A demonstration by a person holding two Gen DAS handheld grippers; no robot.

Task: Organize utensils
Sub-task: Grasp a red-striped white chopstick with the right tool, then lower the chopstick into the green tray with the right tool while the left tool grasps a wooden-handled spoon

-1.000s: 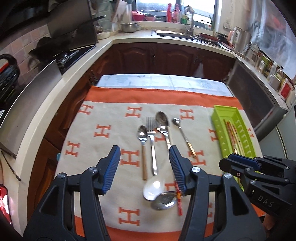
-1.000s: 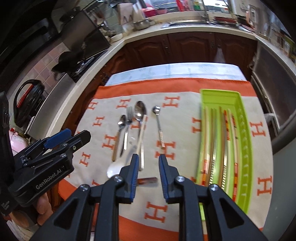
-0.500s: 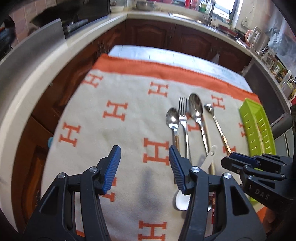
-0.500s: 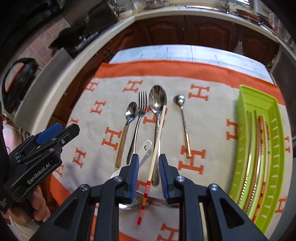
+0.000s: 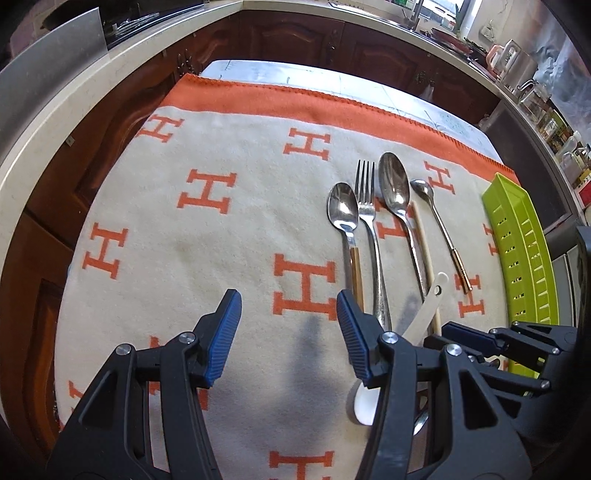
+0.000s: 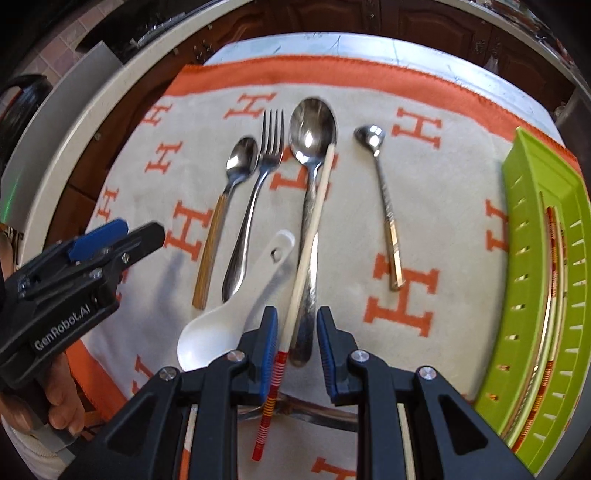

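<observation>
Several utensils lie side by side on an orange-and-cream cloth [image 6: 436,206]: a wooden-handled spoon [image 6: 229,206], a fork [image 6: 255,199], a large steel spoon [image 6: 312,129], a small gold-handled spoon [image 6: 384,199] and a white ceramic spoon [image 6: 229,317]. A pale chopstick [image 6: 314,221] with a red striped end lies along the large spoon. My right gripper [image 6: 297,343] is open, its jaws standing either side of the chopstick and the large spoon's handle end. My left gripper [image 5: 288,332] is open over bare cloth, left of the utensils [image 5: 369,229].
A green slotted tray [image 6: 532,258] at the cloth's right edge holds several chopsticks [image 6: 554,258]. A steel utensil [image 6: 317,410] lies crosswise under my right gripper. A hand [image 6: 62,406] holds the left gripper [image 6: 110,240]. Counters and wooden cabinets [image 5: 303,33] ring the table.
Both grippers have come down closer to the cloth and tilted more steeply. The right gripper now straddles the chopstick's lower part. Neither has changed its jaw width.
</observation>
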